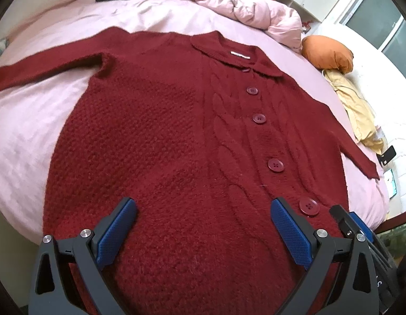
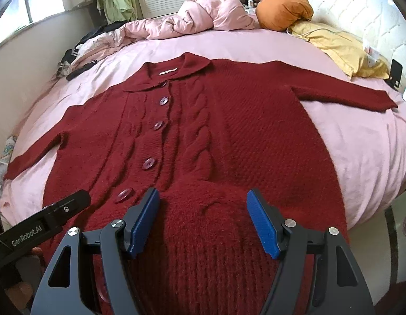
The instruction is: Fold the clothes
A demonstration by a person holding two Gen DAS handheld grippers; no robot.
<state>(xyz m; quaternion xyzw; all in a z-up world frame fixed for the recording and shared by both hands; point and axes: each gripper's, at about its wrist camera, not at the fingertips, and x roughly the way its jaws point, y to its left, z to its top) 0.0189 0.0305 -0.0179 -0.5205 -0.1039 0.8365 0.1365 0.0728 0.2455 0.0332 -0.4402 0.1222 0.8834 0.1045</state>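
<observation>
While both claws, the left gripper (image 1: 204, 210) and the right gripper (image 2: 203, 200), hover wide and empty over its near hem, the red cardigan (image 1: 176, 131) lies flat, buttoned, on the pink bed (image 1: 32, 131), probably soft, limp and fairly heavy, best pinched at hem corners or shoulders.

"GenRobot.AI" in white on black body of left tool (image 2: 63, 211); cardigan neck label (image 2: 168, 71) unreadable.

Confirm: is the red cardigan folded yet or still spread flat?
Spread flat, unfolded. The red cardigan lies front up on the pink sheet, buttoned, both sleeves stretched out to the sides.
</observation>
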